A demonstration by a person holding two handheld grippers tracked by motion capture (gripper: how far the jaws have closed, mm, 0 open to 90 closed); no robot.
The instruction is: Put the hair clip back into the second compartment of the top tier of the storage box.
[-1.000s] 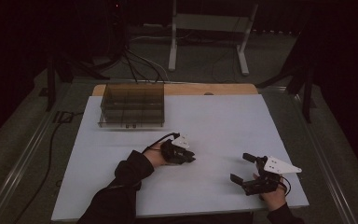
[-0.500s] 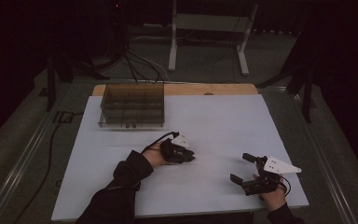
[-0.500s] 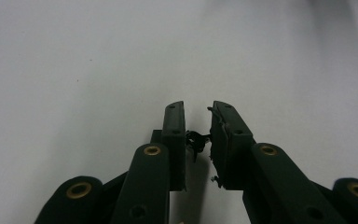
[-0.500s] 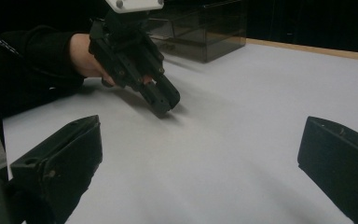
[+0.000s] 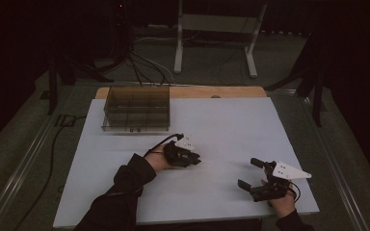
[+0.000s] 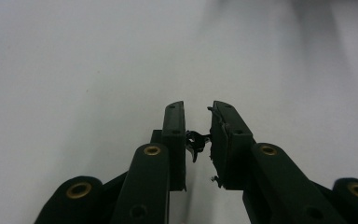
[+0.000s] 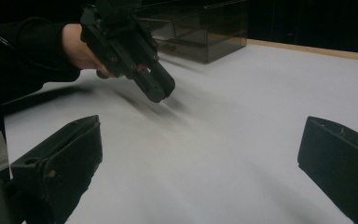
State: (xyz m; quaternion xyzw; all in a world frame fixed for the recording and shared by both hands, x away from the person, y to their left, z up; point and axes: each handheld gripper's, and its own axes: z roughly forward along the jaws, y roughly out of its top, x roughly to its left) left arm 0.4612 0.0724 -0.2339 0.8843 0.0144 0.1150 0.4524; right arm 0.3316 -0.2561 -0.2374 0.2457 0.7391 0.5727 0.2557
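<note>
No change between frames: left tool [image 6: 197,122] stays clamped on a small dark part [image 6: 195,141], right tool [image 5: 256,174] at four o'clock gapes, box [image 5: 136,109] delivery pending.

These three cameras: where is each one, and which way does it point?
High view: above the person's side, looking forward and down at the white table; both forearms enter from below.
Left gripper view: on the left tool, looking down at bare table.
Right gripper view: on the right tool, facing the left tool and the compartment box, which the high view shares.
</note>
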